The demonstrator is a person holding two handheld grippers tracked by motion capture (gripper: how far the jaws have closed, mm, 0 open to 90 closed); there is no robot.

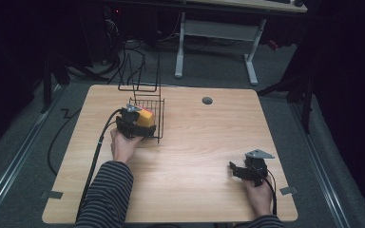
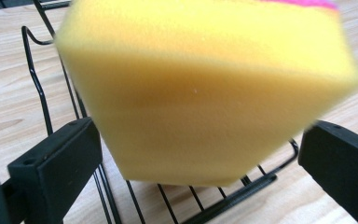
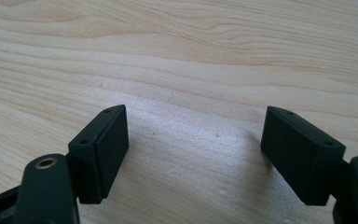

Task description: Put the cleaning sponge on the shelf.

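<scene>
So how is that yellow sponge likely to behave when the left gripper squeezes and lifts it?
The sponge looks like soft open foam, so it will probably compress between the left gripper jaws rather than slip. It is likely light for its bulk. Its flat faces suggest it won't roll in the wire basket.

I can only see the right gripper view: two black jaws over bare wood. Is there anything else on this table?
Observer: Yes, a black wire basket stands toward the table's far left.
Operator: Is anything in it?
Observer: A yellow sponge, tilted, with a pink strip on top.
Operator: And the other hand?
Observer: The left hand-held gripper has one jaw on each side of the sponge. I cannot tell whether it is squeezing.
</scene>
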